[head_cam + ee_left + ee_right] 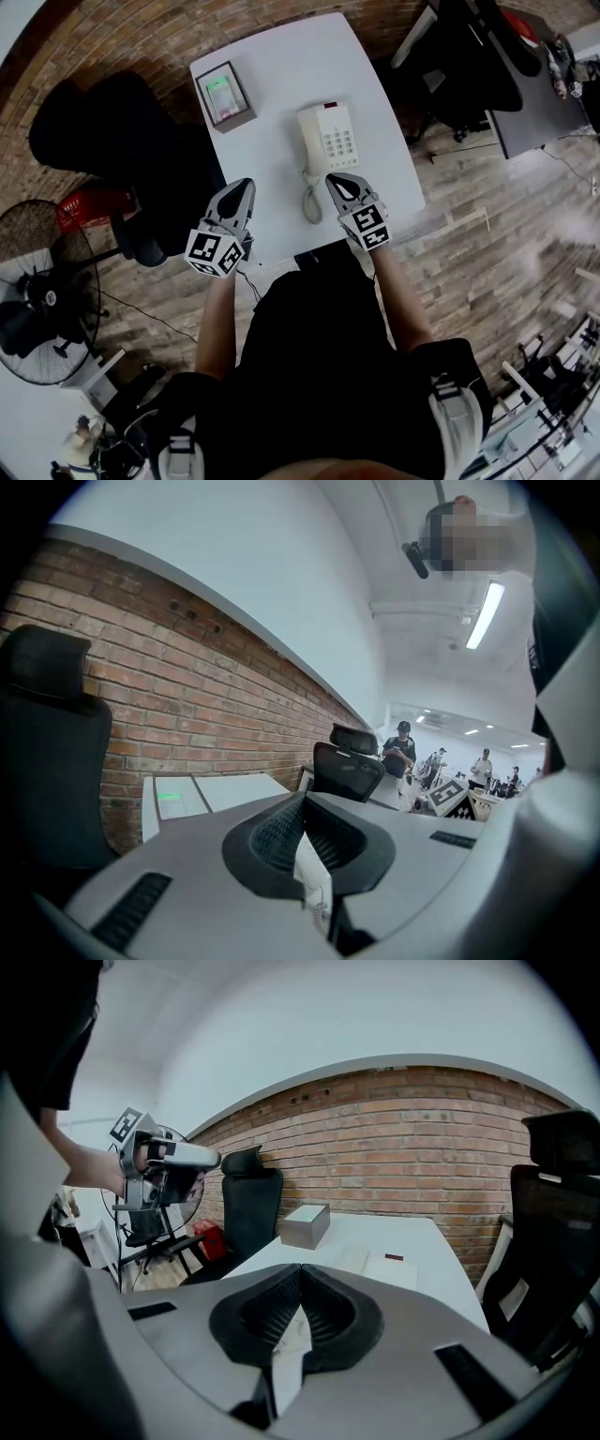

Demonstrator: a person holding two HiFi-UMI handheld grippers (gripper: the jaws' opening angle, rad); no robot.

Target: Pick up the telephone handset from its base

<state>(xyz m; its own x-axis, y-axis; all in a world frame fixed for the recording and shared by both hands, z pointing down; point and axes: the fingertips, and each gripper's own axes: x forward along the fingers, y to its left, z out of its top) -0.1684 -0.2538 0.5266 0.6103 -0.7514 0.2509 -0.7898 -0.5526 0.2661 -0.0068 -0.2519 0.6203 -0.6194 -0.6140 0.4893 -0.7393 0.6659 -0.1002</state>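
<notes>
Both grippers are clenched and empty at the counter's (281,66) near edge: your left gripper (247,185) off to the left of the telephone, your right gripper (335,180) just short of it. The handset (309,133) lies cradled on the left side of the base (339,141), with the cord (310,199) coiling toward you. It looks like light, stiff, smooth plastic. Open the jaws and pinch its narrow middle, since the cord may tug the base.
</notes>
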